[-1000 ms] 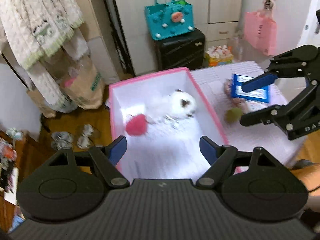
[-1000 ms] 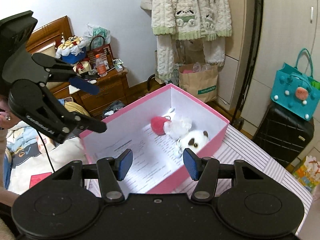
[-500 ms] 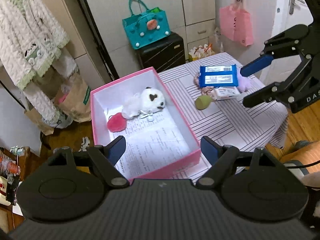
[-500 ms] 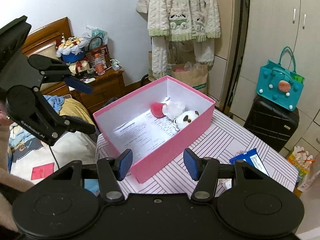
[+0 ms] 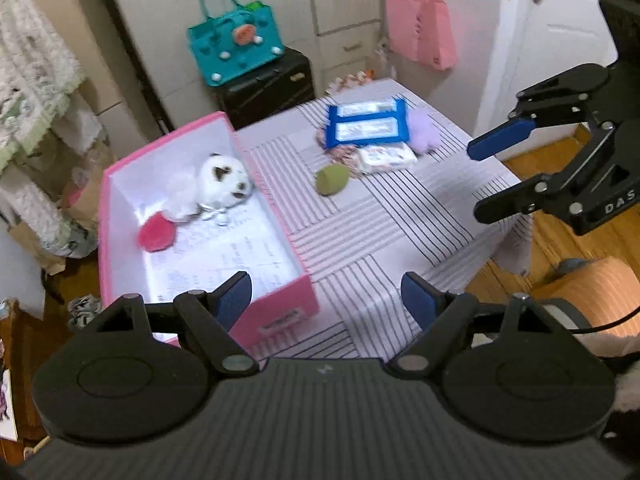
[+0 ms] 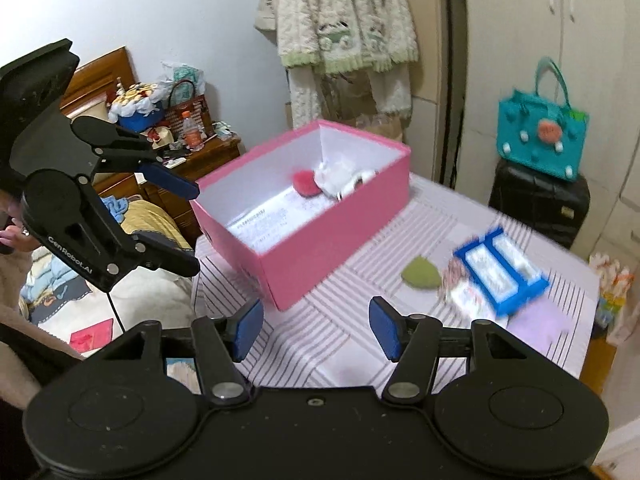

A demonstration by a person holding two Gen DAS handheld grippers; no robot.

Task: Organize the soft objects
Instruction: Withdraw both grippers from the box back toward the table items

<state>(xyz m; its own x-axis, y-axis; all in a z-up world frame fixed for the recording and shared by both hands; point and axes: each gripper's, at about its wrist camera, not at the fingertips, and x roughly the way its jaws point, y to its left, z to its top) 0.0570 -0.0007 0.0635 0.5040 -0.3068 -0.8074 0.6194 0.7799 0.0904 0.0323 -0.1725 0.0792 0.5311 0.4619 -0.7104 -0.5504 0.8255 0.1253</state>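
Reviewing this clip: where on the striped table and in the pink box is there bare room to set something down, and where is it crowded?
Free: the striped tablecloth between the pink box and the table's near edge, short of the green soft toy. Also free is the box's paper-lined near half. Crowded: the box's far end, with the white plush and red pompom, and the far table corner around the blue packs.

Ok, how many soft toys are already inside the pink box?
2: a white plush against the far right wall of the pink box, and a red pompom just left of it. Nothing else shows inside.
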